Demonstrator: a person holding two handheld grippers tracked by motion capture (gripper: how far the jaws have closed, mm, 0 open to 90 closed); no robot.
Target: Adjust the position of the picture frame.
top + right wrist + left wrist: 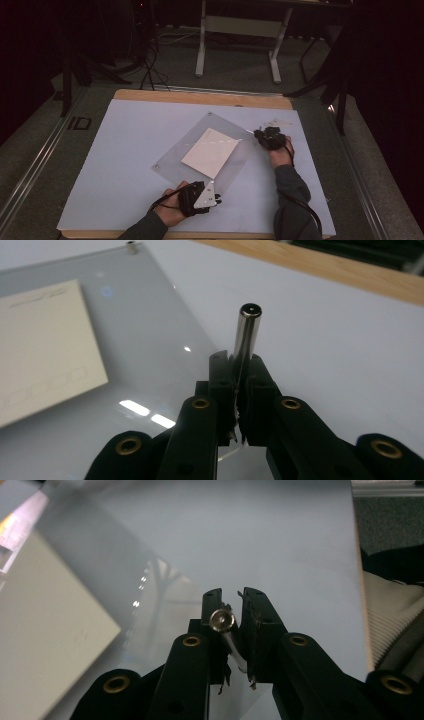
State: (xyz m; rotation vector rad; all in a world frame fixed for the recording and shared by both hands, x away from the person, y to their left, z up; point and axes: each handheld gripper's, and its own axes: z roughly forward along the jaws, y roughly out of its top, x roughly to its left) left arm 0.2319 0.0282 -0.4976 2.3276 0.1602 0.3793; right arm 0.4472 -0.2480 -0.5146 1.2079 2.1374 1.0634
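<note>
A clear acrylic plate (200, 131) lies askew in the middle of the white table, with a cream card (210, 151) at its middle. My left gripper (218, 201) sits at the plate's near corner. In the left gripper view its jaws (232, 594) stand narrowly apart, shut on a small metal bolt (223, 620) that sits tilted between them, beside the plate (125, 580) and card (45, 620). My right gripper (260, 134) is at the plate's right edge, shut (239, 360) on an upright metal cylinder (246, 332). A small metal fitting (131, 245) sits in the plate's far corner.
A few small pale parts (277, 121) lie on the table just beyond the right gripper. The wooden table edge (200, 97) runs along the far side. A sleeve (390, 610) shows at the right in the left gripper view. Desk legs (201, 50) stand on the floor behind.
</note>
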